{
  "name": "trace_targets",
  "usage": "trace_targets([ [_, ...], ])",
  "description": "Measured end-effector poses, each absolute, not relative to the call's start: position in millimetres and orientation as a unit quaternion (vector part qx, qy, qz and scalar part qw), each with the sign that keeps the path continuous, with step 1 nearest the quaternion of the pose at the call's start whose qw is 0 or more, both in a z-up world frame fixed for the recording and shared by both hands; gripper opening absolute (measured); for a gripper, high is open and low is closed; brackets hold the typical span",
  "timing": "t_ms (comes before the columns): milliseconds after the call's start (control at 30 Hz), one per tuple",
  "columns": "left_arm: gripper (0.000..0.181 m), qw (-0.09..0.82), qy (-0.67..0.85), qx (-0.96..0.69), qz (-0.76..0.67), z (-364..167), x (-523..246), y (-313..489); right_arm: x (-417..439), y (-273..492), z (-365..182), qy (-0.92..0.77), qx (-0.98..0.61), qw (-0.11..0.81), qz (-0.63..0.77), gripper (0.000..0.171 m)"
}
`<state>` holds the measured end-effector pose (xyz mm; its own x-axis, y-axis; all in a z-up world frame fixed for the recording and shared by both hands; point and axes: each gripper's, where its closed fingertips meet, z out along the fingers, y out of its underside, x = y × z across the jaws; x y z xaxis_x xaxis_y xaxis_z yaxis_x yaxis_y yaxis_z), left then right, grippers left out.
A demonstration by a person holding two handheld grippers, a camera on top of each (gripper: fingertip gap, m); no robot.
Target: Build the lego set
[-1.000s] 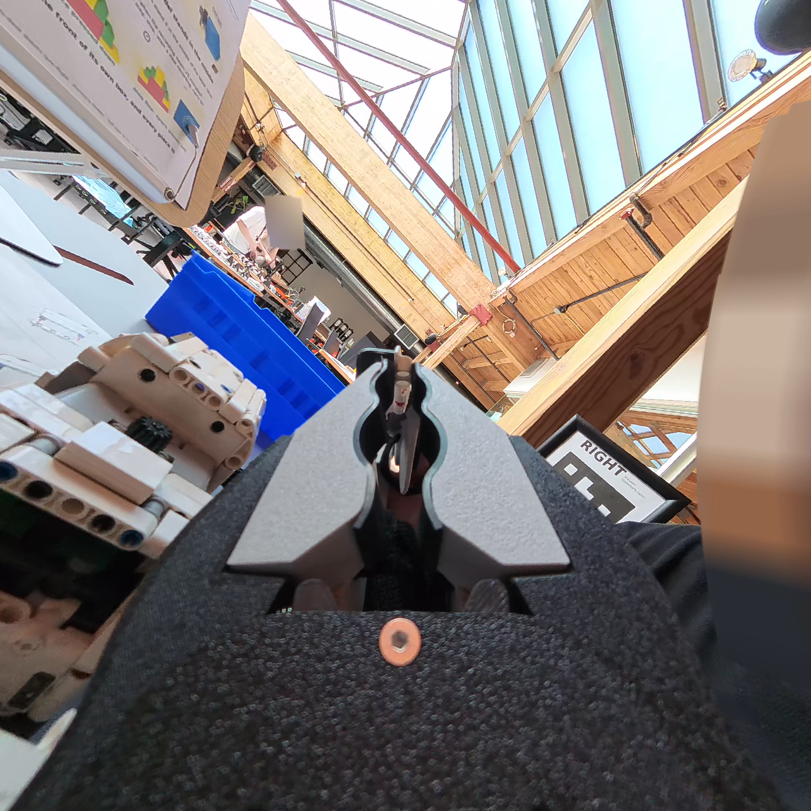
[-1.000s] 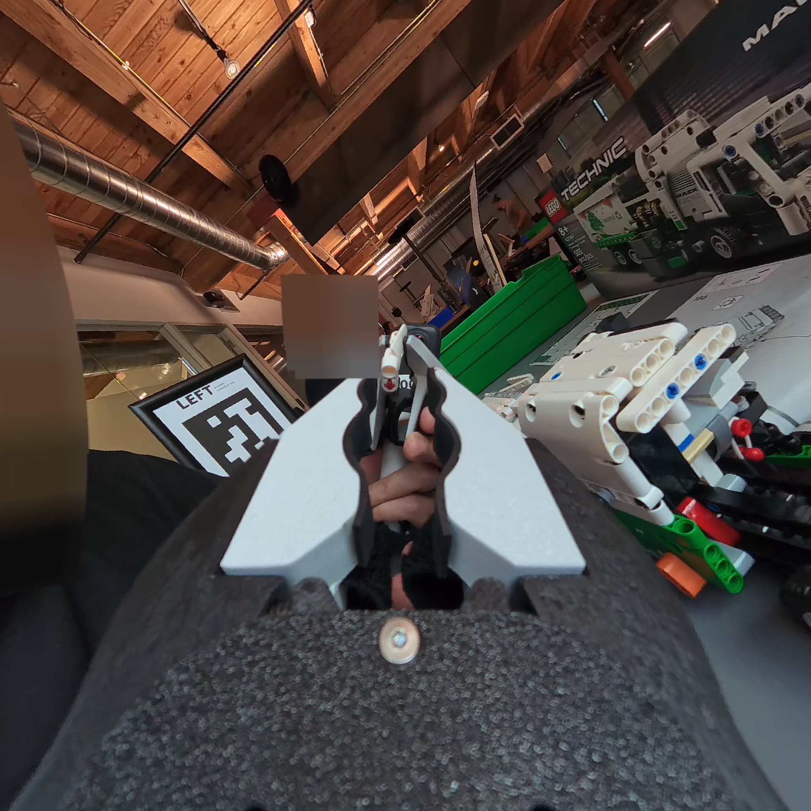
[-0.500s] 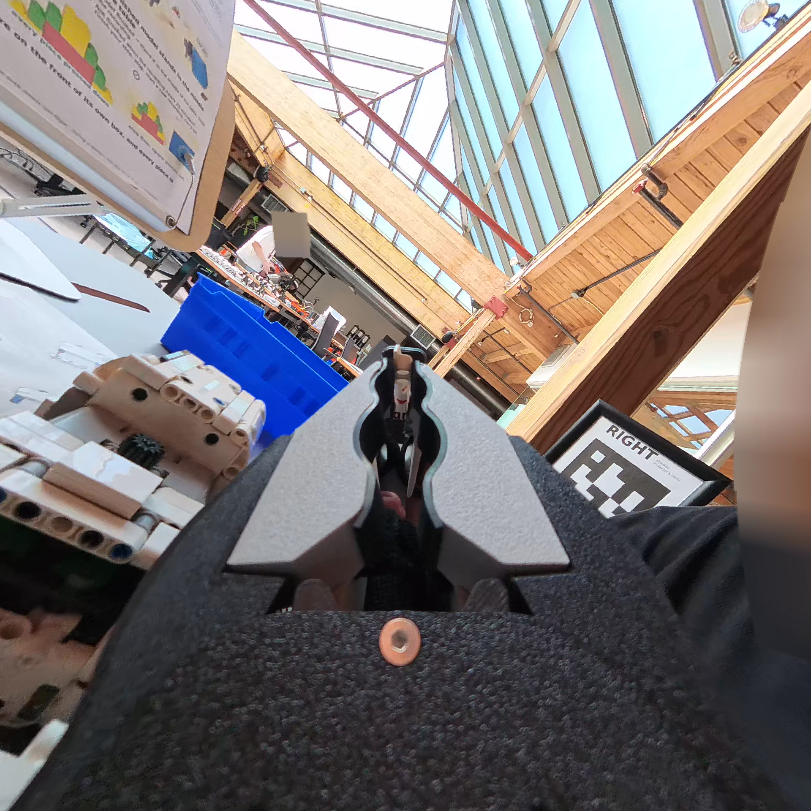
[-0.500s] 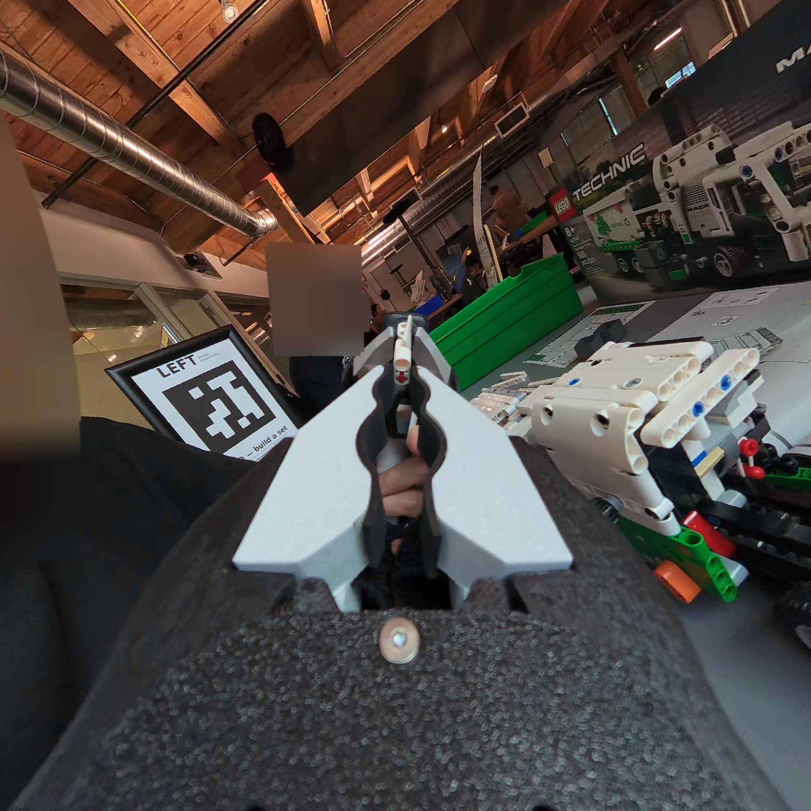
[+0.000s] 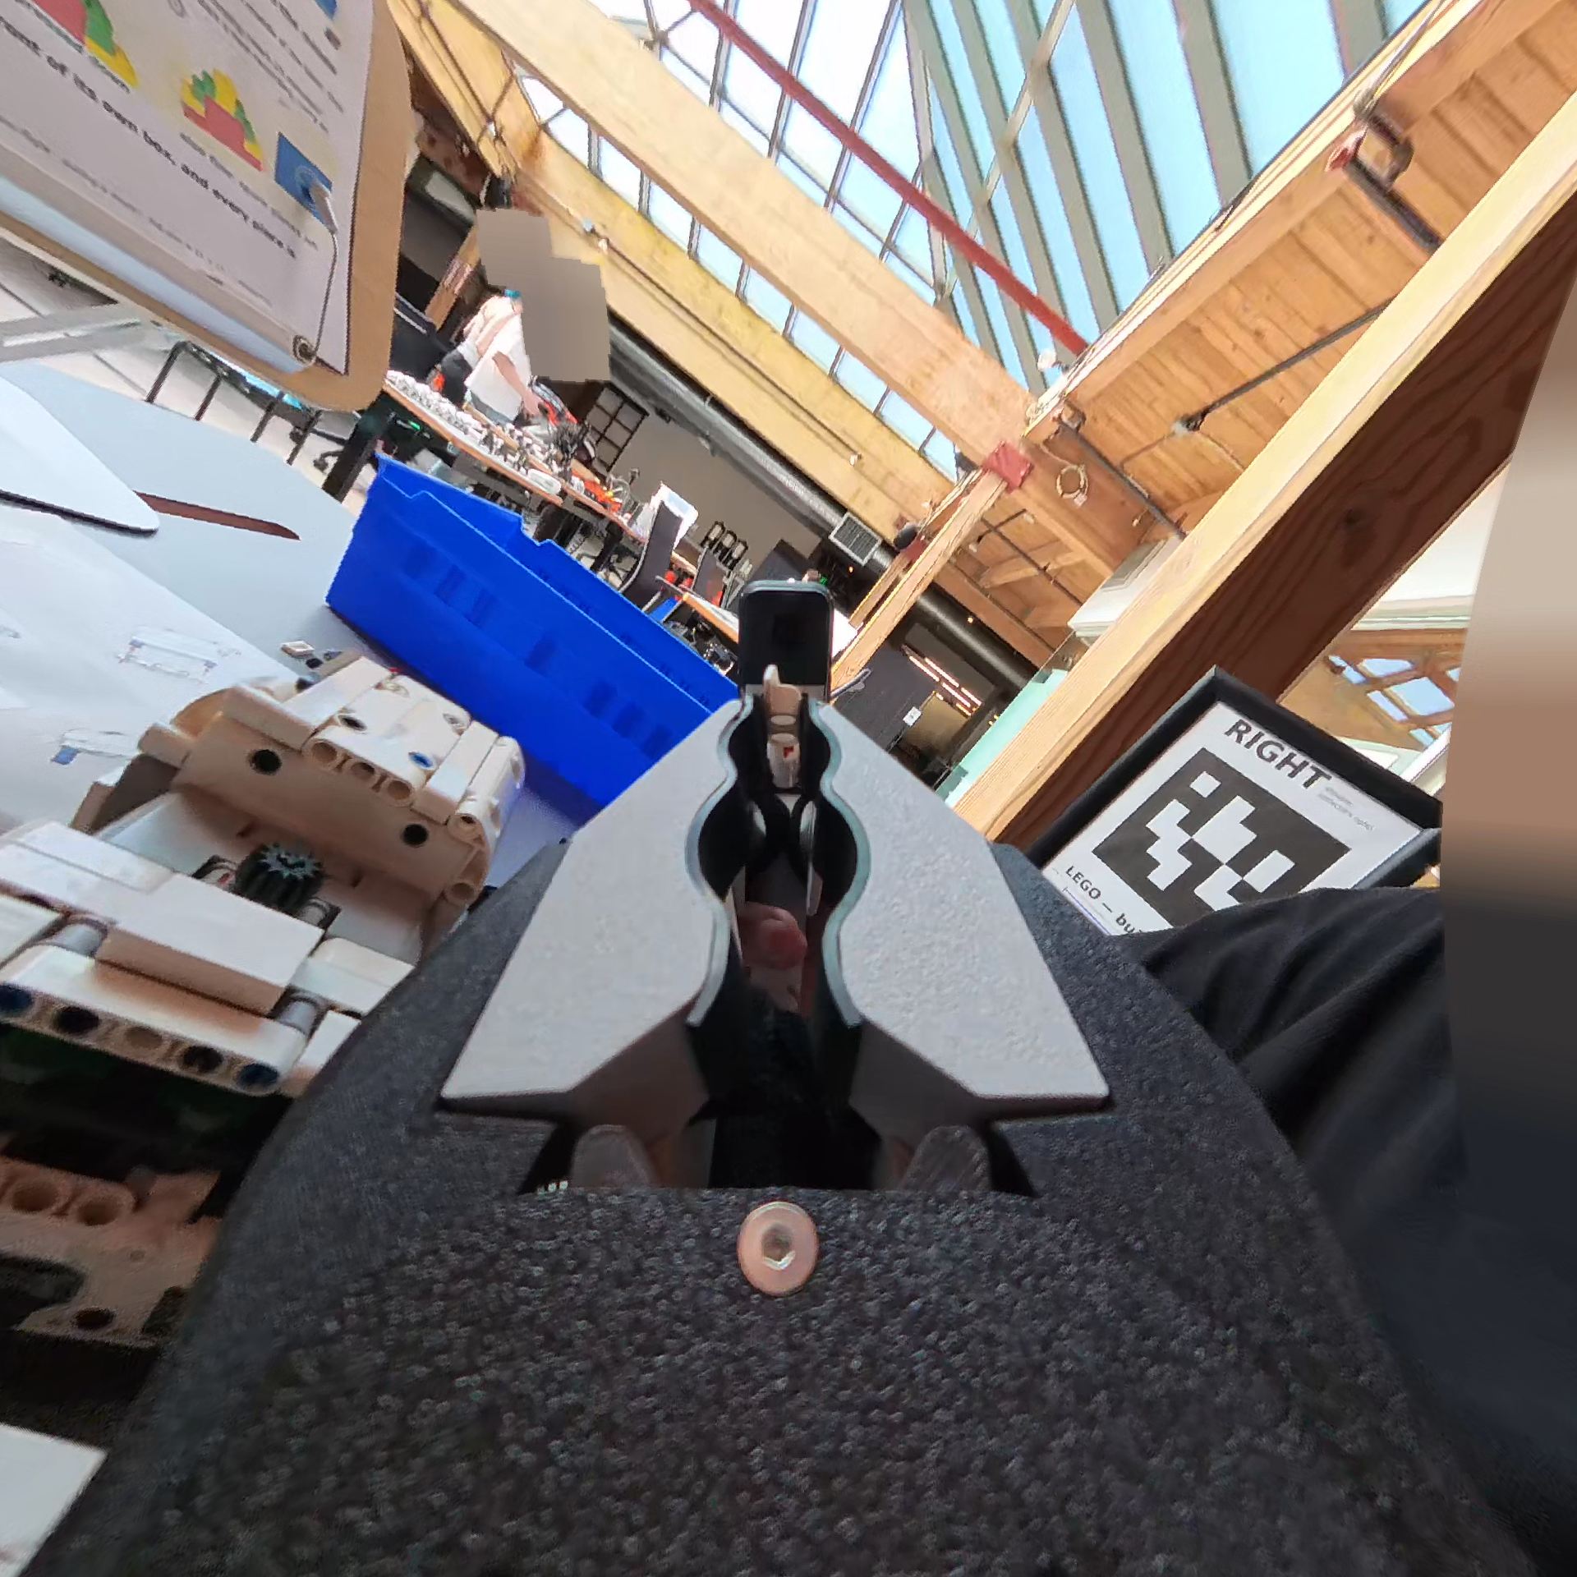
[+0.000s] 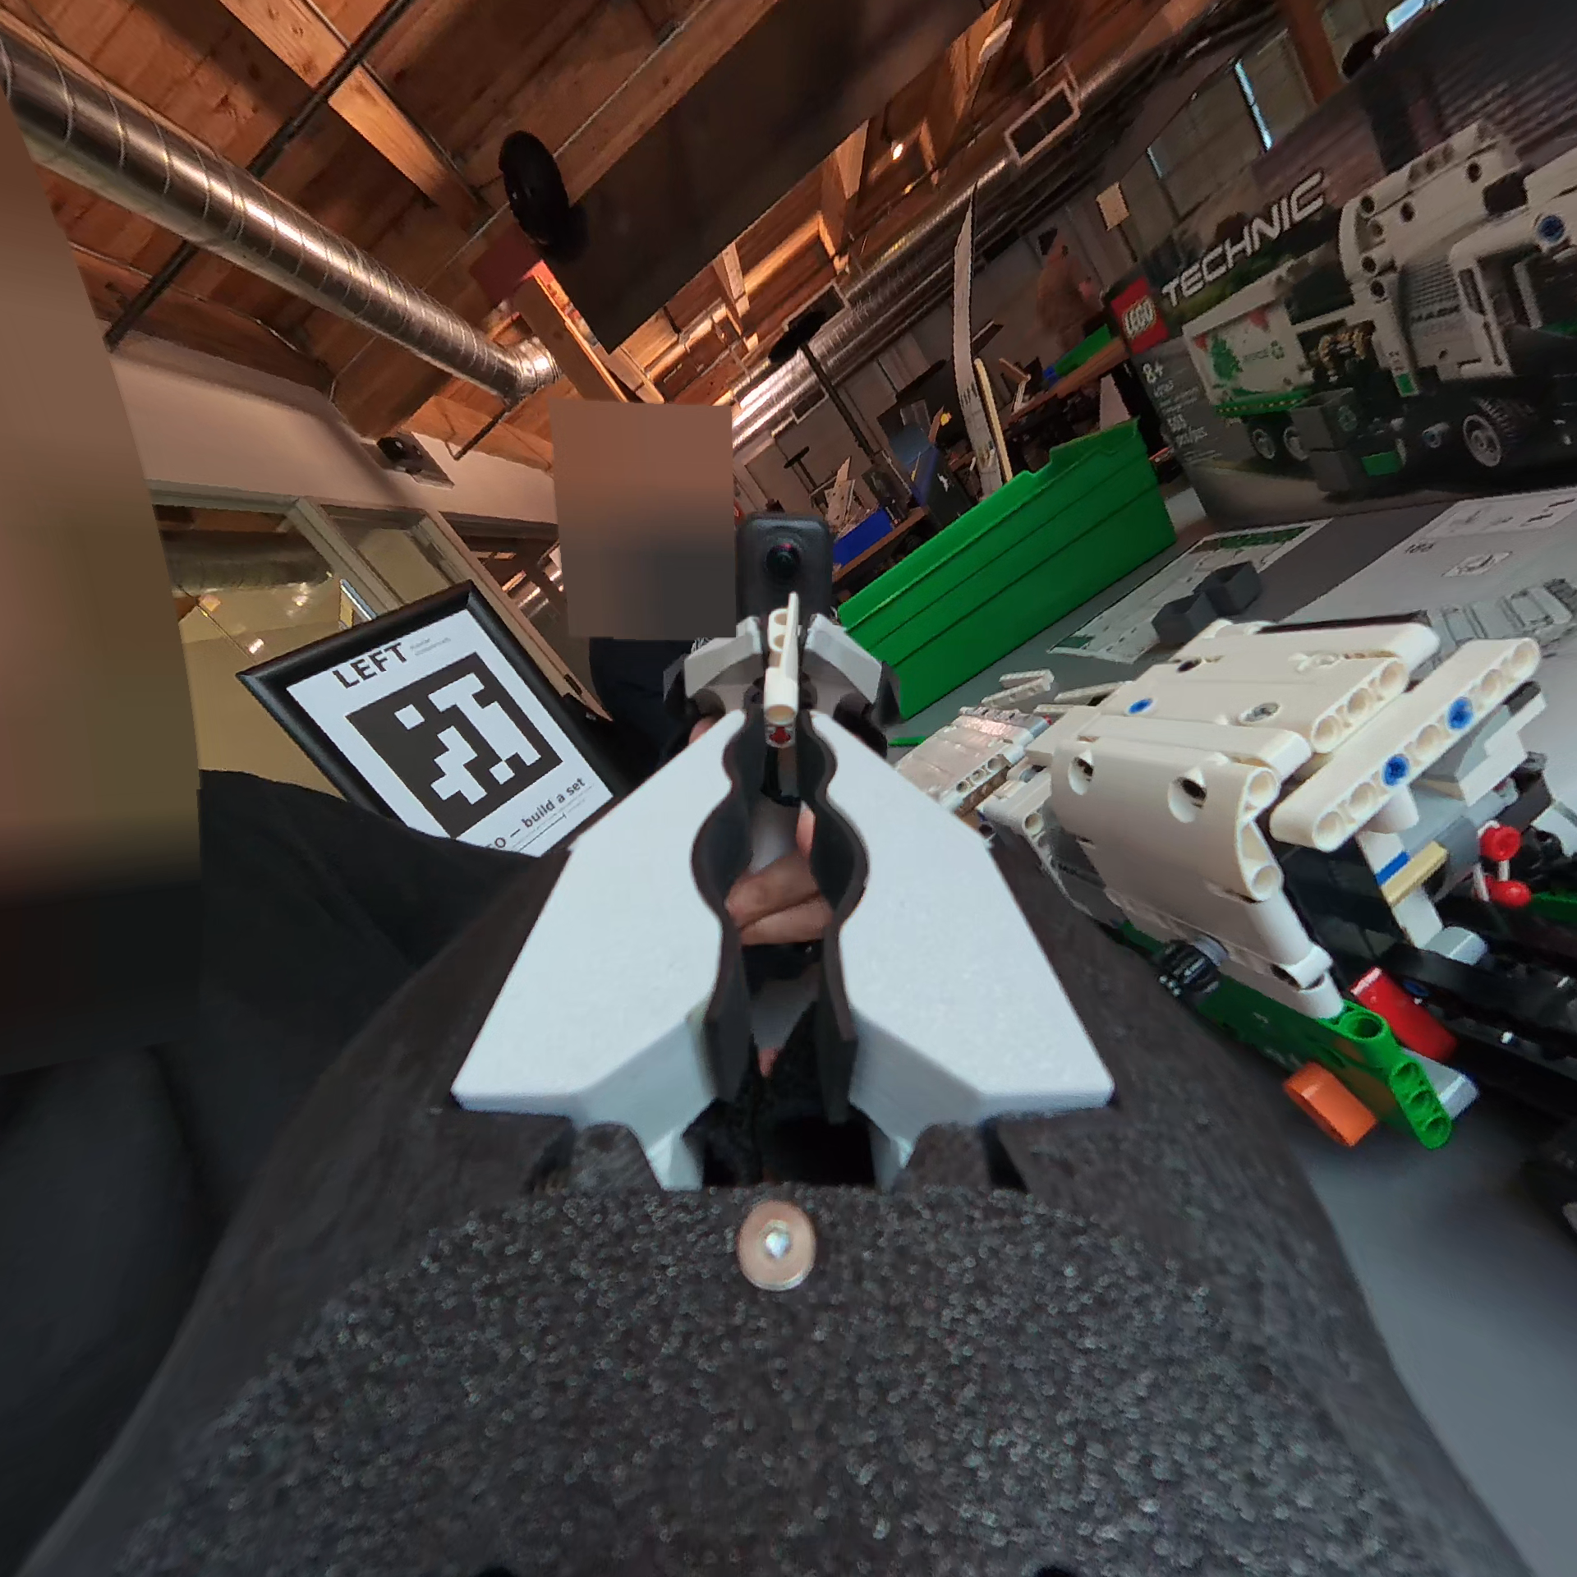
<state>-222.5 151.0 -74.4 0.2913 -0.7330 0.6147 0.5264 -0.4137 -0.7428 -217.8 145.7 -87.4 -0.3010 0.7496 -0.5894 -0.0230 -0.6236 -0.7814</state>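
Observation:
My left gripper (image 5: 781,725) and right gripper (image 6: 781,725) point at each other, tip to tip, above the table. Both are shut on a small white lego piece with a red pin (image 6: 781,683), which stands between the two pairs of tips; it also shows in the left wrist view (image 5: 781,734). The other gripper's grey fingers (image 6: 840,661) sit just behind the piece. The half-built white, green and black lego truck (image 6: 1237,768) stands to the right of the right gripper, and to the left in the left wrist view (image 5: 341,768).
A blue bin (image 5: 512,614) stands behind the truck. A green bin (image 6: 1007,597), the set's box (image 6: 1365,299) and instruction sheets (image 6: 1451,580) lie at the back. Framed marker cards (image 5: 1220,836) (image 6: 461,725) stand by a person in dark clothes. The tips of both grippers are at nearly the same place.
Both grippers have tilted and drawn closer tip to tip. The small white piece now stands straight between the tips instead of leaning aside. The truck has not moved.

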Motion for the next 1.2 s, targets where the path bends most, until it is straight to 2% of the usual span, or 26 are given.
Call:
trace_targets([
  [433, 0.005, 0.501, 0.125, -0.638, -0.571, -81, -221, 150, -221, 145, -94, -0.357, -0.532, 0.261, 0.722, 0.006],
  [600, 0.005, 0.496, 0.217, -0.671, -0.507, -81, -217, 137, -222, 136, -105, -0.471, -0.533, 0.307, 0.633, 0.023],
  [667, 0.005, 0.495, 0.26, -0.68, -0.474, -83, -213, 130, -222, 133, -110, -0.52, -0.526, 0.336, 0.583, 0.025],
  [833, 0.006, 0.466, 0.364, -0.724, -0.355, -111, -210, 121, -215, 125, -120, -0.606, -0.5, 0.367, 0.498, 0.018],
  [1067, 0.006, 0.363, 0.493, -0.75, -0.253, -164, -209, 89, -212, 116, -145, -0.633, -0.522, 0.287, 0.494, 0.022],
  [1200, 0.006, 0.337, 0.509, -0.754, -0.242, -182, -209, 84, -216, 127, -146, -0.621, -0.535, 0.325, 0.471, 0.02],
])
